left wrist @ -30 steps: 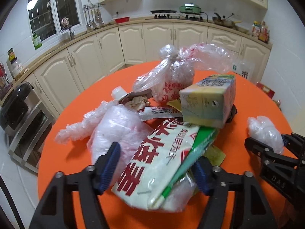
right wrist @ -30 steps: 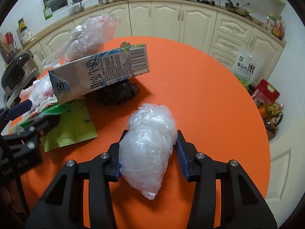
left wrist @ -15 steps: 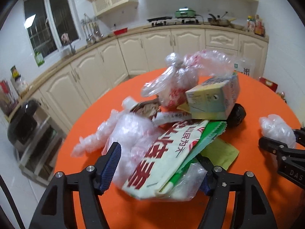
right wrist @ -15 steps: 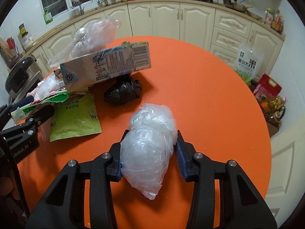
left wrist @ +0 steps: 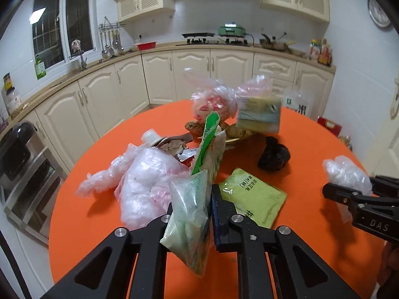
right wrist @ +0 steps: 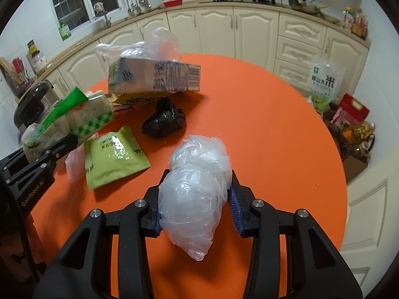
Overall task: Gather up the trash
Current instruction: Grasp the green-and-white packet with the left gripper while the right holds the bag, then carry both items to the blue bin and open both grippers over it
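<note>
My left gripper (left wrist: 190, 214) is shut on a green-and-white snack bag (left wrist: 197, 186), held on edge above the orange table (left wrist: 311, 137); it also shows in the right wrist view (right wrist: 74, 122). My right gripper (right wrist: 195, 209) is shut on a crumpled clear plastic bag (right wrist: 197, 194), seen at the right in the left wrist view (left wrist: 346, 174). On the table lie a flat green packet (right wrist: 112, 157), a black crumpled bag (right wrist: 164, 122), a milk carton (right wrist: 154, 77), a pink-white plastic bag (left wrist: 147, 182) and a knotted clear bag (left wrist: 214, 99).
Cream kitchen cabinets (left wrist: 194, 74) curve behind the table. A black rice cooker (left wrist: 15, 149) stands on a steel rack at the left. Rice bags and boxes (right wrist: 349, 114) sit on the floor to the right of the table.
My left gripper has shut on the snack bag, turned it on edge and lifted it off the pile, uncovering the green packet. The right gripper still holds the clear bag.
</note>
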A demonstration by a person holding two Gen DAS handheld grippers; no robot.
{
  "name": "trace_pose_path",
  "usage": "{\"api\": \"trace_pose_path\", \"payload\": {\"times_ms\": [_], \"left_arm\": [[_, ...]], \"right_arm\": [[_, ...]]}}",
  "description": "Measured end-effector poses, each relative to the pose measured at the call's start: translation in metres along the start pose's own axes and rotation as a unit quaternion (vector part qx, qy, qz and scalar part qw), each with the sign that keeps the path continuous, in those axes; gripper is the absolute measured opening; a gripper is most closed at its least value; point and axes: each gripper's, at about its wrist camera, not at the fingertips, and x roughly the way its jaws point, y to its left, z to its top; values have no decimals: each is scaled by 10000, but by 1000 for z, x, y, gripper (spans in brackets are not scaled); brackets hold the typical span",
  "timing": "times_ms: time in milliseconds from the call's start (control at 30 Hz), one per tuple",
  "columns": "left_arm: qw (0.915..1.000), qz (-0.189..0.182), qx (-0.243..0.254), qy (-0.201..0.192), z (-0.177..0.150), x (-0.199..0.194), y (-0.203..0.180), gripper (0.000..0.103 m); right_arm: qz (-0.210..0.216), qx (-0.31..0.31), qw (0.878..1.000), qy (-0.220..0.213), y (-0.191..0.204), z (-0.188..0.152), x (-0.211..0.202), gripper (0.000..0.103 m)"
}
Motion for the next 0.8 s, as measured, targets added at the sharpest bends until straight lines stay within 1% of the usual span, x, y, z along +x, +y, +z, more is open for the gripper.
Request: {"api": "trace_pose_path", "payload": {"times_ms": [33,233,400,633,733,800], "left_arm": [[10000,-5,-30,-38,-1,-6,3,10],[9988,-65,-223,-429,-33,-66,19,10],[9971,-167,-234,-700,-61,-120,17,10],[9927,-560,-91,-1065,-92,-187,5,10],[9900,-792,18,-1163,-103,-208,-2,10],[9878,-977,127,-1203,-110,-221,-10,10]], "right_arm": [[11,9,10000,-17,0,-2,-3,39],[105,27,9998,-151,0,-10,-23,39],[215,23,9991,-358,7,-17,-50,39],[377,80,9968,-700,0,-25,-93,39],[412,179,9951,-882,-13,-30,-116,39],[345,255,9939,-1018,-26,-34,-133,39]]}}
